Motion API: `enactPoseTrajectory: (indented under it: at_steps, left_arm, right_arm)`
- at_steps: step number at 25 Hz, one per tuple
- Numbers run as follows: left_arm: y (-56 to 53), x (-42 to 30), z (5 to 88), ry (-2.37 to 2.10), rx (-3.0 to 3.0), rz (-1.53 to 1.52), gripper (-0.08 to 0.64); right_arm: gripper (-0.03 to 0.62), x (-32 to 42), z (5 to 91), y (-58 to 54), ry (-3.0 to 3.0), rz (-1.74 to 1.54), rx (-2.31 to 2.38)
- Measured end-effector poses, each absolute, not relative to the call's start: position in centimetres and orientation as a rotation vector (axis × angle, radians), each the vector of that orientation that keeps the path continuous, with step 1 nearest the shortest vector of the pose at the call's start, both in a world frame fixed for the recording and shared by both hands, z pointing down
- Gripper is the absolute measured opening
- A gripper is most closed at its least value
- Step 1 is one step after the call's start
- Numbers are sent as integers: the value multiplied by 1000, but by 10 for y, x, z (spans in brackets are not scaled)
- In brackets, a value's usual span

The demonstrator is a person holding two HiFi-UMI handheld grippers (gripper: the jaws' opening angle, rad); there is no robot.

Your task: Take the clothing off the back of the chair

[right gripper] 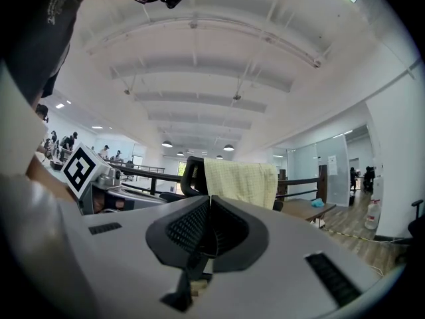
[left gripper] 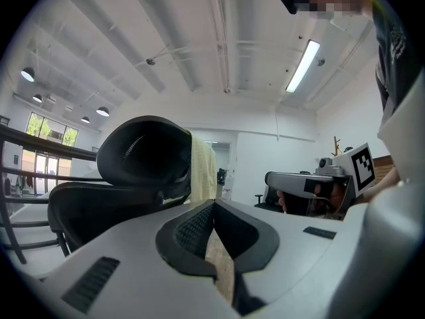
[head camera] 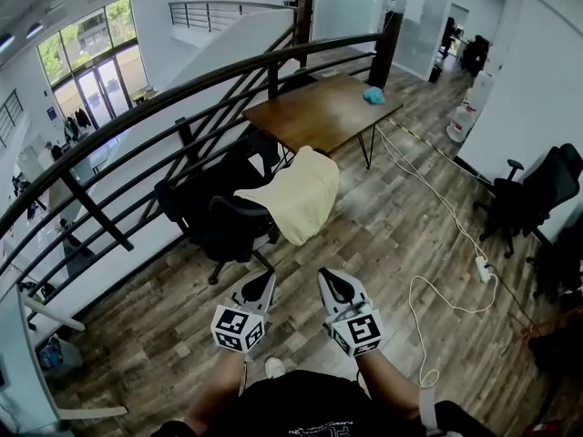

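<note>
1. A light yellow piece of clothing (head camera: 296, 194) hangs over the back of a black office chair (head camera: 219, 221).
2. The clothing is draped over the top of the chair back and hangs down the side that faces the person.
3. The chair stands on the wooden floor (head camera: 383, 244). It is between a dark railing (head camera: 182, 107) and a brown counter (head camera: 319, 112), near one corner of the counter.
4. A small blue thing (head camera: 373, 95) lies on the far end of the counter.
5. The left gripper (head camera: 269, 276) is held low in front of the person. It points at the chair but is well apart from it.
6. Its jaws are closed tip to tip, and nothing is between them.
7. The right gripper (head camera: 322, 274) is just beside the left one and points the same way.
8. Its jaws are pressed together too, and they hold nothing.
9. Neither gripper touches the clothing or the chair.
10. A white cable (head camera: 437, 198) runs across the floor on the right to a white plug block (head camera: 484, 269).
11. Another black chair (head camera: 537, 194) stands far off by the right wall.
</note>
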State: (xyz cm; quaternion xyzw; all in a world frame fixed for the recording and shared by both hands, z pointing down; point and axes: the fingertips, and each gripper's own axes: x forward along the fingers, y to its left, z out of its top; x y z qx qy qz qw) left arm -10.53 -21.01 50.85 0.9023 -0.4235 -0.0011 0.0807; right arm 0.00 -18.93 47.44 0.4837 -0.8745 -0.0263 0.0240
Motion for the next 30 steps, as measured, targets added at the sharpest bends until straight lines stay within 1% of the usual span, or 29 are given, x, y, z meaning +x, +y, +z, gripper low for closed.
enactPoseTrajectory:
  at_steps: [9, 16, 30]
  left_arm:
    - [-221, -126, 509, -1213, 2707, -42, 11]
    - [-233, -137, 520, -1227, 2684, -29, 11]
    - [-267, -122, 525, -1313, 2639, 5, 11]
  right_arm:
    - [20, -19, 478, -198, -2690, -86, 1541]
    - [20, -19, 490, -212, -2663, -66, 1545]
    - [20, -8, 492, -258, -2709, -99, 1428]
